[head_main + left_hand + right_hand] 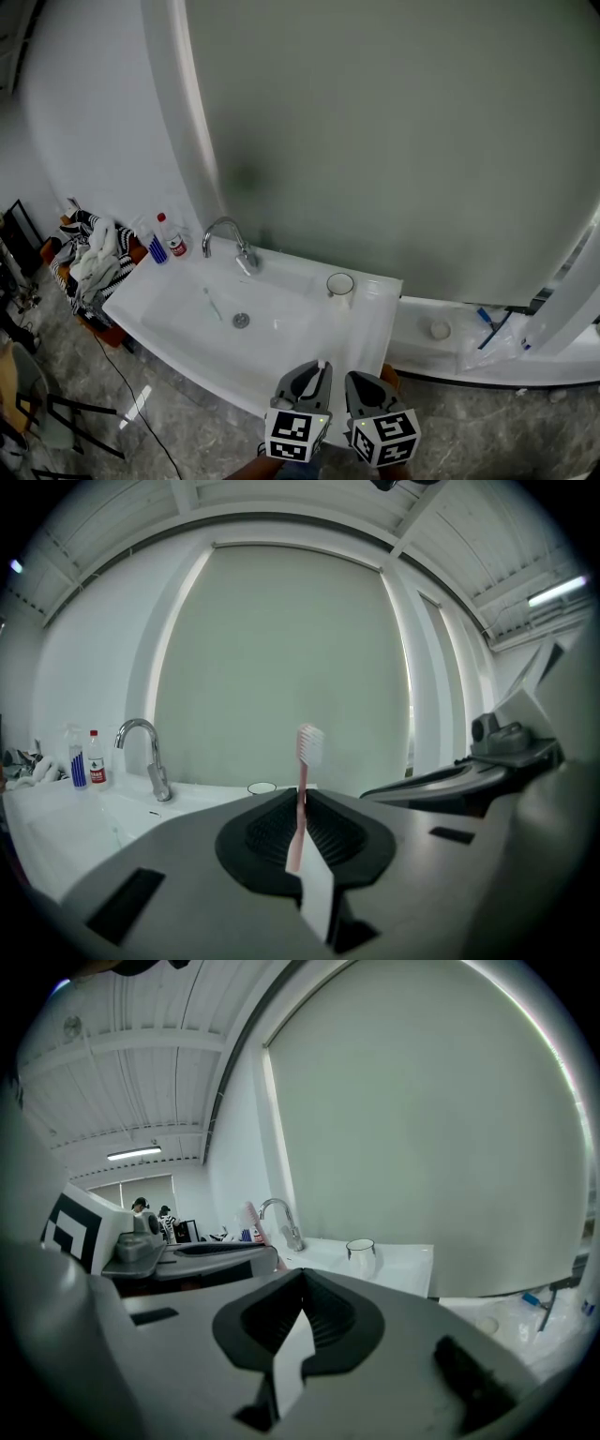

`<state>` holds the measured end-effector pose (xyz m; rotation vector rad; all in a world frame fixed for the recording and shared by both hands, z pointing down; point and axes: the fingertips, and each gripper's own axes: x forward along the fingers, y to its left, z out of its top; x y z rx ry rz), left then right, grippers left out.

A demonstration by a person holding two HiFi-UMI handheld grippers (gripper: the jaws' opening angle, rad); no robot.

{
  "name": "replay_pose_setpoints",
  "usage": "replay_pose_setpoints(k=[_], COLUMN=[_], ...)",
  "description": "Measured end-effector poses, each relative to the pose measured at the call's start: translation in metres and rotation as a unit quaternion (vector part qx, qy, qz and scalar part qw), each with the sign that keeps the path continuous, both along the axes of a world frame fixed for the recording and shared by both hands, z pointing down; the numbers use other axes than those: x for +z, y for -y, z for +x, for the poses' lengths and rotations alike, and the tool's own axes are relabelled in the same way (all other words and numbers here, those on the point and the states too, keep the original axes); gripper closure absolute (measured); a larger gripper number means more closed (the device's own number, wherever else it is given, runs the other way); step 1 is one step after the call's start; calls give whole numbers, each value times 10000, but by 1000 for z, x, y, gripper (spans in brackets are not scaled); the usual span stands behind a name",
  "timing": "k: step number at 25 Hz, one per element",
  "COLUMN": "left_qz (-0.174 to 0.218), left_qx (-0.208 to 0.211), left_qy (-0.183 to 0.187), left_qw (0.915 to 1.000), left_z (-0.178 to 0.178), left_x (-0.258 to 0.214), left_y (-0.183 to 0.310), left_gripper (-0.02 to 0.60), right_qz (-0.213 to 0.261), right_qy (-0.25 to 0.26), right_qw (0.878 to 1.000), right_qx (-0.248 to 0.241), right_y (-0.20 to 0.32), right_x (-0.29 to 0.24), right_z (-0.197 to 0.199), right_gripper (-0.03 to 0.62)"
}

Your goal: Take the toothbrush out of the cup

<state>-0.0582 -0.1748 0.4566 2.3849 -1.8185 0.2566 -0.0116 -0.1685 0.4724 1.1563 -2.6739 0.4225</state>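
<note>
A pink toothbrush (301, 799) stands upright between the jaws of my left gripper (300, 794), which is shut on its handle; the bristle head (309, 744) rises above the jaws. The white cup (339, 284) sits empty on the sink's right ledge, well beyond both grippers. In the head view my left gripper (314, 370) and right gripper (361, 380) hang side by side in front of the sink's near edge. My right gripper (302, 1274) is shut with nothing in it; the cup (361, 1255) shows ahead of it, and the pink toothbrush (251, 1219) appears off to its left.
The white sink (281, 361) has a chrome faucet (234, 246) at the back, a drain (241, 321), and a thin green item (214, 303) lying in the basin. Two bottles (167, 242) stand at its back left corner. A pile of clothes (94, 258) lies left of the sink.
</note>
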Motion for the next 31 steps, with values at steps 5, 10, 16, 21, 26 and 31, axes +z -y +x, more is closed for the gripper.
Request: replay_pose_setpoints(k=[5,10,16,21,26,31], left_qz=[15,33,37,53,85,130], left_qx=[-29,-5,18,51,64,41], left_qy=[24,-24,-66,-90,-115,-113], left_qw=[10000,10000,10000,9999,9999,9998], left_z=[0,4,8,12,15,13], left_x=[3,1,1,1,0,-3], left_y=[-20,-36,-50,-57,-58,-61], left_gripper=[545,545,545,546,546,546], right_qz=[45,129,147,152,171,184], right_qy=[-9,-7,-32,-24,-31,-34], right_qw=[10000,9999,9999,9999,9998,9998], right_qx=[-68,-86,-55,-46,-25,-16], right_y=[-14,-25,-37,-43,-44,-47], right_x=[1,-3,0,0,0,-3], right_z=[-2,-2,1,3,5,5], right_gripper=[583,583,583,583,583,583])
